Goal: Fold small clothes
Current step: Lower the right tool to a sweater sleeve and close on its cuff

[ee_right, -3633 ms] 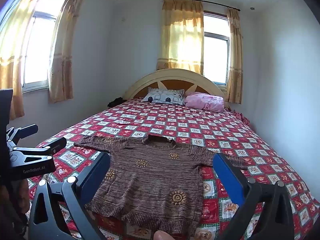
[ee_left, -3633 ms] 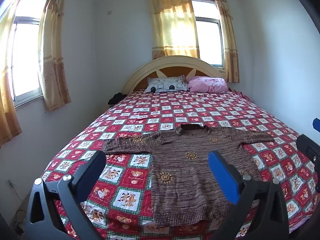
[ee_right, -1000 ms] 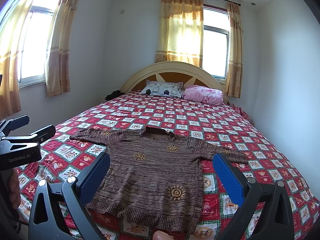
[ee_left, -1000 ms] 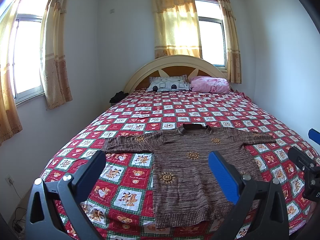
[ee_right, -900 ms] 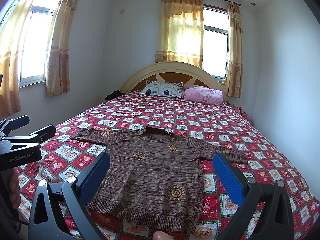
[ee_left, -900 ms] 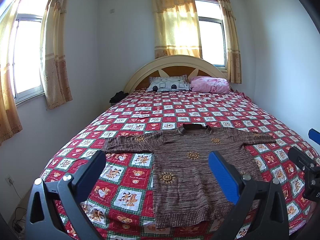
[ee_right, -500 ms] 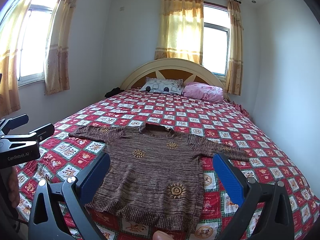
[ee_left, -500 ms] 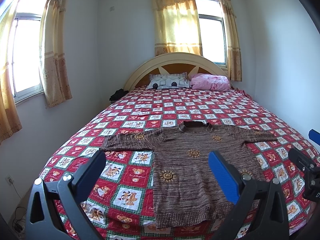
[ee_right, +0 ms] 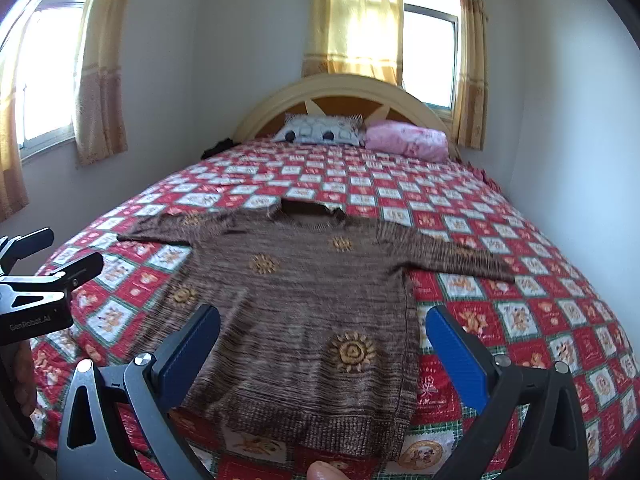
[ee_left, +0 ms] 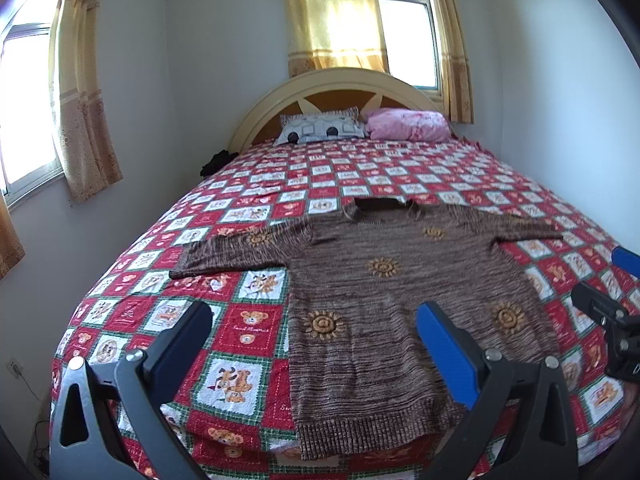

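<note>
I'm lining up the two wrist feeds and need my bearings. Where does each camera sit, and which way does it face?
Left wrist: on the left gripper, at the foot of the bed, facing the headboard over the brown sweater; its open fingers frame the view, and the right gripper shows at the right edge.
Right wrist: on the right gripper, same heading, further right; its open fingers, the left gripper and a fingertip show.
Shared: sweater, quilt, pillows, headboard.

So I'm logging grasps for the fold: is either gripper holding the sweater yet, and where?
Nothing is held. Left gripper and right gripper both hover with jaws open above the flat brown sweater.
</note>
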